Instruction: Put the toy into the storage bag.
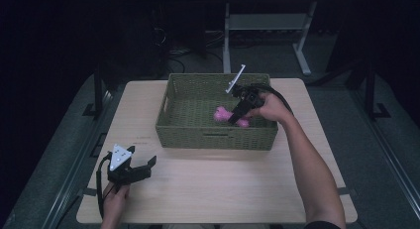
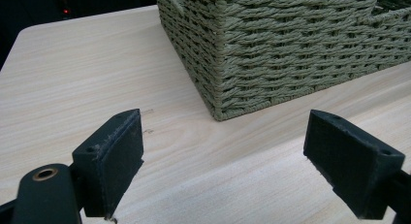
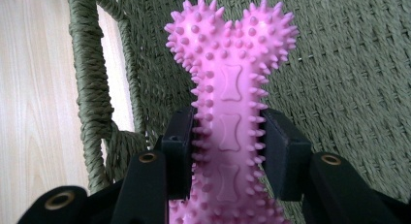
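right gripper (image 3: 228,146): clamped on pink spiky bone toy (image 3: 230,73), inside green woven basket (image 1: 171,121) | left gripper (image 2: 225,170): wide open, empty, near desk's (image 1: 223,182) front-left corner

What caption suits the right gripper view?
Right gripper shut on spiky pink rubber bone toy over the green woven basket.

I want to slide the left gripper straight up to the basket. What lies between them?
Bare tabletop only, in the left gripper view: nothing lies between the open left gripper and the woven basket.
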{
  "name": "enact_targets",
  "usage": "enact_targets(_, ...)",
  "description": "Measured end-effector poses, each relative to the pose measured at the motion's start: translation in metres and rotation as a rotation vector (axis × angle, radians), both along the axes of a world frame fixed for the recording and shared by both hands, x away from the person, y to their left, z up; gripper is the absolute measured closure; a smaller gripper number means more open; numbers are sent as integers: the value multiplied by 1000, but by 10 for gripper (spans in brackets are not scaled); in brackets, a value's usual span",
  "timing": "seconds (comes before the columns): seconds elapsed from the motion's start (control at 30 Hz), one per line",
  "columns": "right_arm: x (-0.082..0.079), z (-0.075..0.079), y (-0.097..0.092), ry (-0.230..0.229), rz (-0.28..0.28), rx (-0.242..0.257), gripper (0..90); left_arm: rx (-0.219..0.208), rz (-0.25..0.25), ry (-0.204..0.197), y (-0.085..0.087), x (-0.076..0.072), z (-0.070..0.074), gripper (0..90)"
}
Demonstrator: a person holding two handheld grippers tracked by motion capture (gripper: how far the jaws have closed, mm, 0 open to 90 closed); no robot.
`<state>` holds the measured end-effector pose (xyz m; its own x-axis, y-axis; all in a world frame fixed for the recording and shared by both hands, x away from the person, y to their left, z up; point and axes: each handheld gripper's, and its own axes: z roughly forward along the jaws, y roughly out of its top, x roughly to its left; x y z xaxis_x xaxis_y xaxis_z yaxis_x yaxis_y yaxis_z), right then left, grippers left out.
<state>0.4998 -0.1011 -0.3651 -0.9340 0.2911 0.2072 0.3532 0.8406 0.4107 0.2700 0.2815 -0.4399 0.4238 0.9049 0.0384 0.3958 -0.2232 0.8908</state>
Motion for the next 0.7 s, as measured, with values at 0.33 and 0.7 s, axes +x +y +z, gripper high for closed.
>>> enact_targets(0.33, -1, -7, -3, 12, -9, -2, 578, 0, -3, -2, 0, 0, 0, 138)
enact_targets(0.7, -2, -12, -11, 21, -24, -9, 578, 5, -6, 2, -1, 0, 0, 139)
